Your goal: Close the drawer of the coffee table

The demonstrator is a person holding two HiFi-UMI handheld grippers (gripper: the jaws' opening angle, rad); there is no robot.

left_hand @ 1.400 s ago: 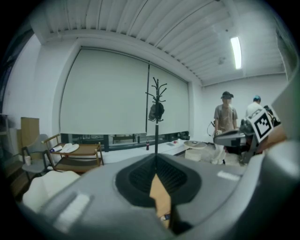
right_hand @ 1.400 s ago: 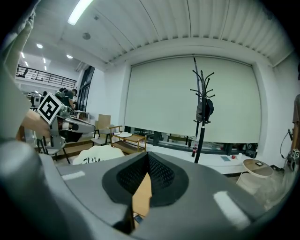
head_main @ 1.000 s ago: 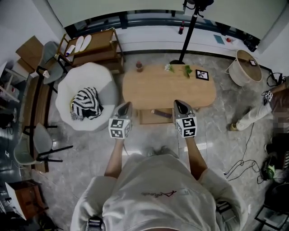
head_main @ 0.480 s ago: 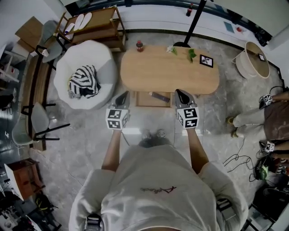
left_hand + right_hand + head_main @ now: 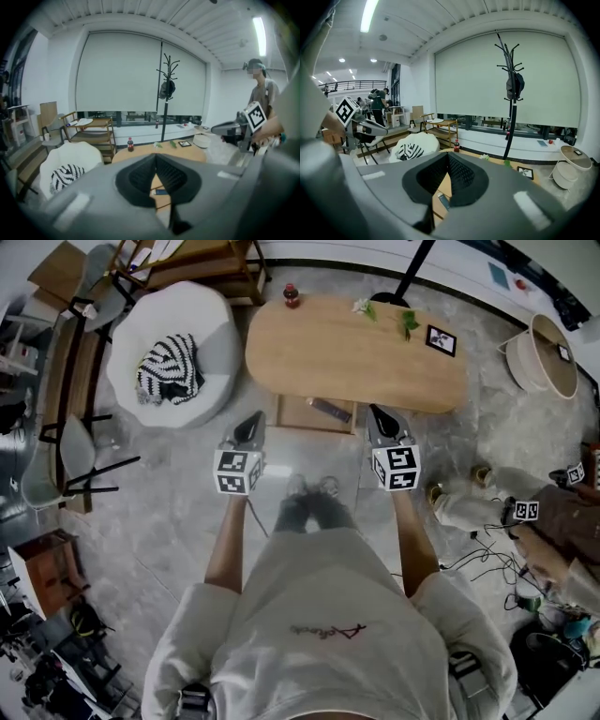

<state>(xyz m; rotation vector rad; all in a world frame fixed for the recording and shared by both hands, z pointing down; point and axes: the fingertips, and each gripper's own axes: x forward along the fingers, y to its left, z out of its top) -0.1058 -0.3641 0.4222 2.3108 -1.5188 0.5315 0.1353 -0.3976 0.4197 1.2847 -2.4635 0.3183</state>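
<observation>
The coffee table [image 5: 356, 352] and drawer [image 5: 295, 416] are made of pale, matt wood; the floor [image 5: 159, 521] is finished in glossy veined stone; a striped knitted cloth [image 5: 169, 367] is seen upper left.

Head view looks steeply down; 2 gripper views face forward, lower, seemingly sharing the coffee table [image 5: 337, 352].

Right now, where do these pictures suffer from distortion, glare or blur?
Head view: the wide lens bends the coffee table edge, and a pale reflection lies on the floor. Left gripper view: the corners are dark and round, the ceiling lamp is overexposed, and the near jaws look soft. Right gripper view: the same dark corners, the coat stand bows, and the far room is fairly sharp.
</observation>
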